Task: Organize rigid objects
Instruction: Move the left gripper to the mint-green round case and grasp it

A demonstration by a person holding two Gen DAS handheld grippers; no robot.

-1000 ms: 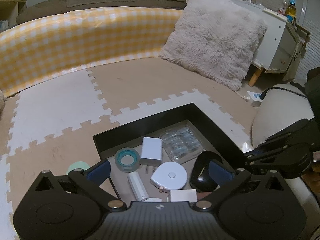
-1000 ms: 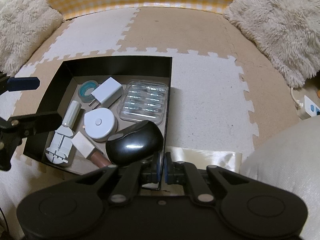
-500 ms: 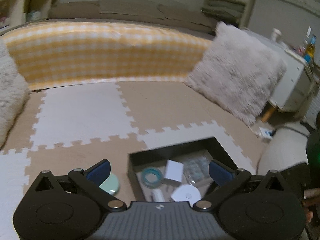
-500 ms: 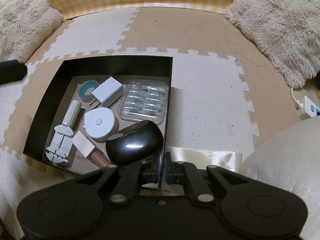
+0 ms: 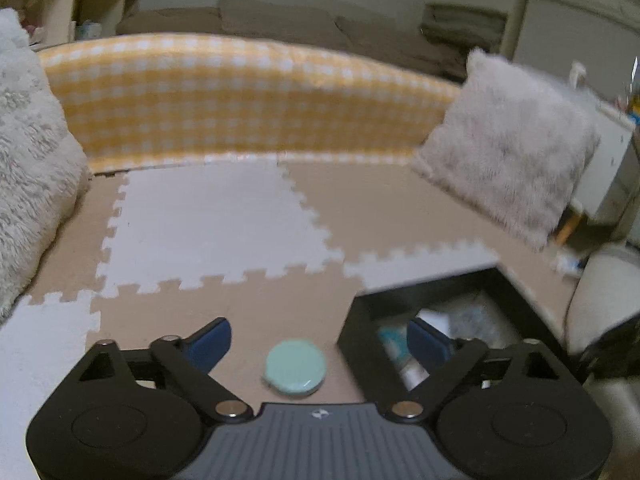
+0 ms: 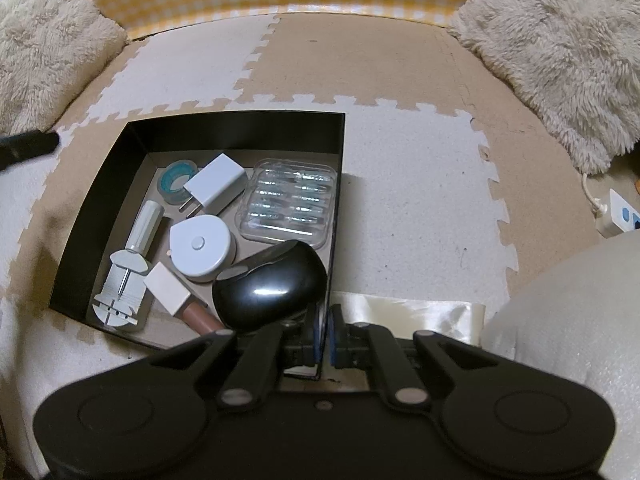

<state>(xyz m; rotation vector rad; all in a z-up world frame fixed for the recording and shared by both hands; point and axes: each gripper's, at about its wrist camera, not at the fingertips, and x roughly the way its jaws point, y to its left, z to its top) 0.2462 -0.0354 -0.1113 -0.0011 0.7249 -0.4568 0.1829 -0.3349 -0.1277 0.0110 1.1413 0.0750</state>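
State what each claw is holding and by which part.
The right claw pinches the black box by its near right wall. The left claw, jaws just closing, holds nothing; the mint disc lies between them.

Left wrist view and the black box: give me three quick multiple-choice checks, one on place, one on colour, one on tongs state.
1. Where is the round mint-green disc?
A. inside the black open-topped box
B. on the foam floor mat, outside the box
C. on a fluffy cushion

2. What colour is the glossy oval computer mouse in the box?
A. white
B. teal
C. black

3. How do the right tongs stand?
A. shut on the box's near wall
B. wide open above the mat
C. shut on the mouse

Answers: B, the disc lies on the tan tile beside the box, between the open left tongs; C, its shell is glossy black; A, the pads pinch the wall's edge.
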